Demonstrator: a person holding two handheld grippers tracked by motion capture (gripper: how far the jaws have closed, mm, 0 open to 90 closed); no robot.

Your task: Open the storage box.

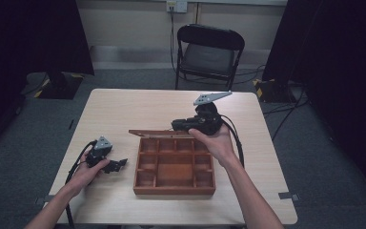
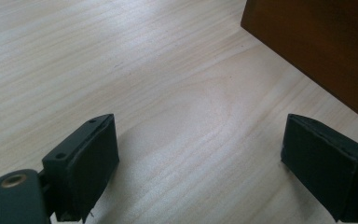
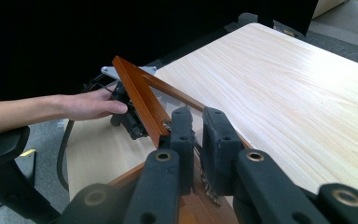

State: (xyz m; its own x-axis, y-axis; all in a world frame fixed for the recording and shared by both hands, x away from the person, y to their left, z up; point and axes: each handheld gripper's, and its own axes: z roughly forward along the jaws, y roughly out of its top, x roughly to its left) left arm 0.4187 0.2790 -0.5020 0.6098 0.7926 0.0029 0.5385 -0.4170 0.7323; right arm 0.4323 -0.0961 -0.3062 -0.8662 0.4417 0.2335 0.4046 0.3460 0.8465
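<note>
Both right gripper [image 3: 195,135] jaws pinch the box lid [image 3: 137,95].

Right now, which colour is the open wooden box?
Reddish brown wooden box, best in the high view.

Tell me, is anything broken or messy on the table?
Nothing looks broken or spilled. The wooden box sits square on the table, its compartments bare. Its lid stands open at the far edge, with the right gripper at it. The left gripper rests open beside the box.
</note>
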